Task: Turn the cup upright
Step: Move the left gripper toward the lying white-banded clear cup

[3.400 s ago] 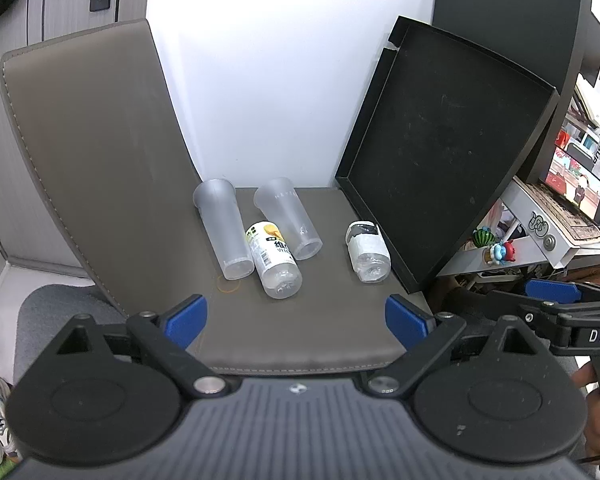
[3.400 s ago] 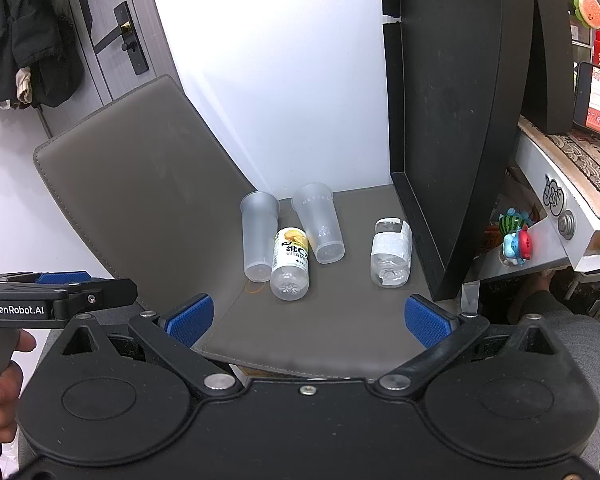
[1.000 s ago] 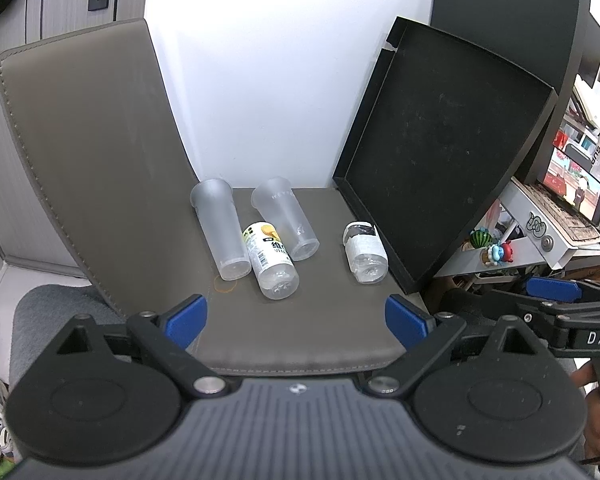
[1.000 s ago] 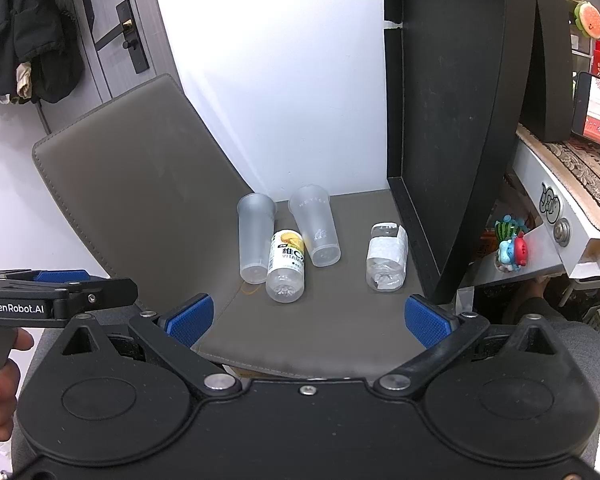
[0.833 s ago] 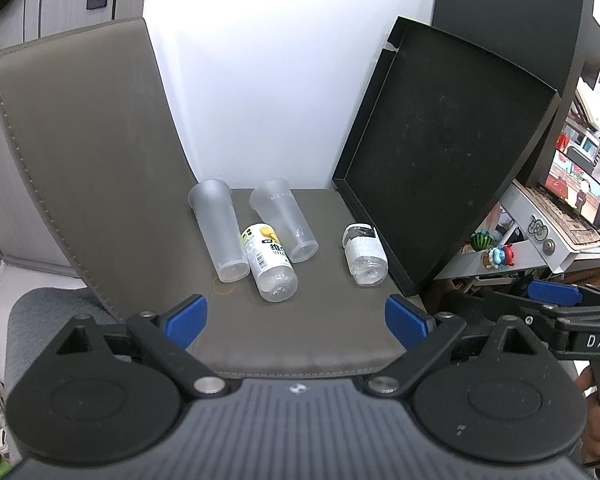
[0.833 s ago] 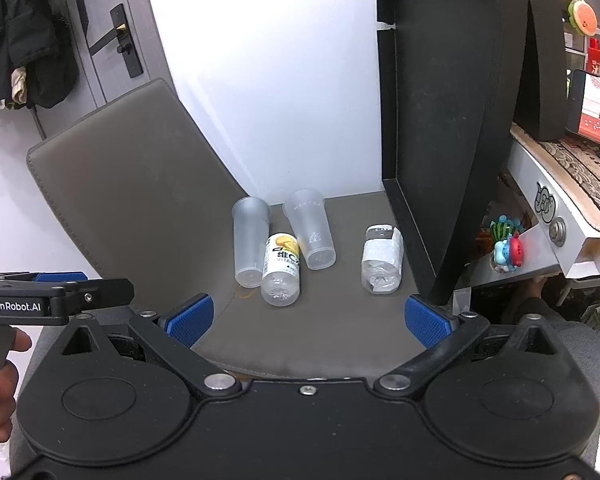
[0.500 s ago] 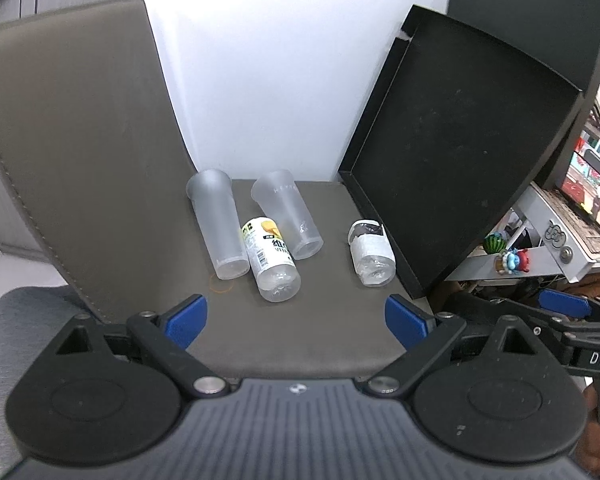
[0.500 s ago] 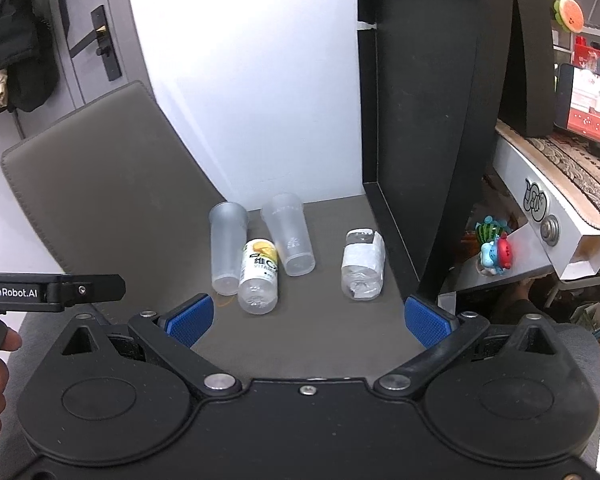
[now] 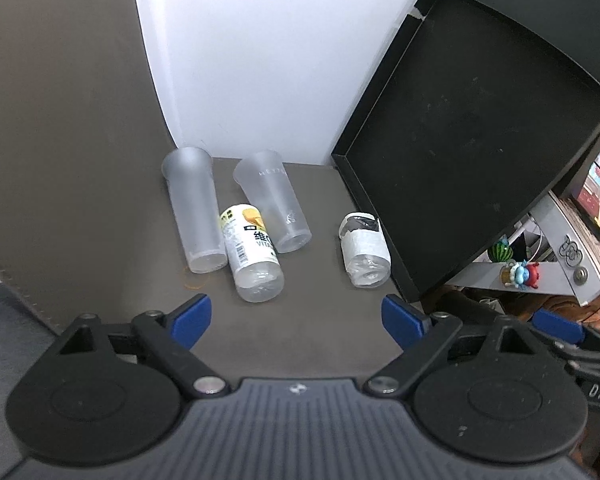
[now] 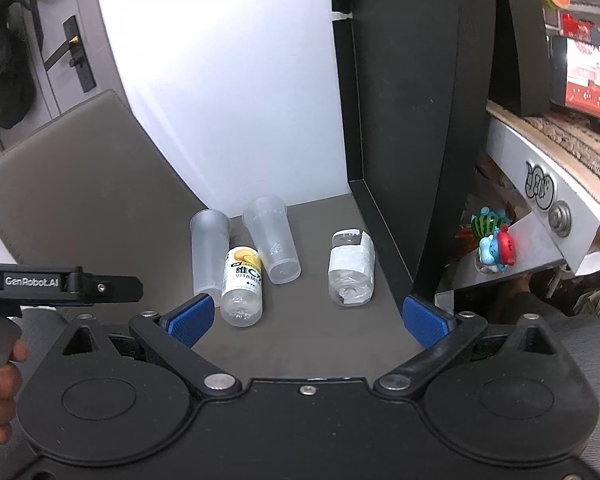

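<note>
Two frosted plastic cups lie on their sides on the grey chair seat (image 9: 308,328). The left cup (image 9: 194,210) and the right cup (image 9: 272,200) also show in the right wrist view, left cup (image 10: 209,248) and right cup (image 10: 272,240). Their bases point toward me, their mouths toward the wall. My left gripper (image 9: 296,320) is open and empty, short of the cups. My right gripper (image 10: 306,320) is open and empty, also short of them.
A yellow-labelled bottle (image 9: 252,252) lies between the cups. A clear bottle (image 9: 364,252) lies to the right, next to a black tray (image 9: 468,152) leaning upright. The chair back (image 9: 60,152) rises at left. A cluttered white shelf (image 10: 540,208) stands at right.
Both grippers have moved forward toward the seat, so the cups and bottles look larger and nearer. Nothing on the seat has moved. Both grippers stay open.
</note>
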### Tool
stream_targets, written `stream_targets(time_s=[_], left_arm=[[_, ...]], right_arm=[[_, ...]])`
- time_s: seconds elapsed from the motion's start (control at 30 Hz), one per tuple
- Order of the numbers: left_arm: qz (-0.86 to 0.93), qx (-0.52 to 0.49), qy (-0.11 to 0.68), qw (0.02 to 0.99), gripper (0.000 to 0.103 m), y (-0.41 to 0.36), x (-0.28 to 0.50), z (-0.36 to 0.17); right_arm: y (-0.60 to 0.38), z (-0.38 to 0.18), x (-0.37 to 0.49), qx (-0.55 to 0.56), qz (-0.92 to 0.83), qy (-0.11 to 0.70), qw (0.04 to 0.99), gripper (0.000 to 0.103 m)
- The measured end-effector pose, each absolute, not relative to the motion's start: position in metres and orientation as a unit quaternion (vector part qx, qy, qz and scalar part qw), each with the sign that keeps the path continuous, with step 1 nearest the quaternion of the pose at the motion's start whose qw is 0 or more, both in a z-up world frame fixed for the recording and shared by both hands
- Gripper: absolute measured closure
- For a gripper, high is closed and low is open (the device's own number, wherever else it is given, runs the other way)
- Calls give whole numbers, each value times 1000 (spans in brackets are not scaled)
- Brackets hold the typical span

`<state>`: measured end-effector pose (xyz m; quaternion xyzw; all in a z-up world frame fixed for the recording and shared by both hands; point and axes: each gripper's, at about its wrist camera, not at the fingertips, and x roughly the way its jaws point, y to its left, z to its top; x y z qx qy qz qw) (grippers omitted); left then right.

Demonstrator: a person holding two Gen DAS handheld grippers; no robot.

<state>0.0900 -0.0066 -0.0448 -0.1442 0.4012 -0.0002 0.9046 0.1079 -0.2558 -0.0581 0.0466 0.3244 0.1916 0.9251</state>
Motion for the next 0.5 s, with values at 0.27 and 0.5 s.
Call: stream_targets(time_s=[0.27, 0.5], left_arm=[[-11, -161, 418, 894, 13, -9, 123, -57], [-22, -175, 439, 881, 14, -11, 151, -70]], right_arm=[[-256, -69, 122, 64, 185, 327, 925, 8], [-261, -76, 136, 89, 180, 324, 924, 13]])
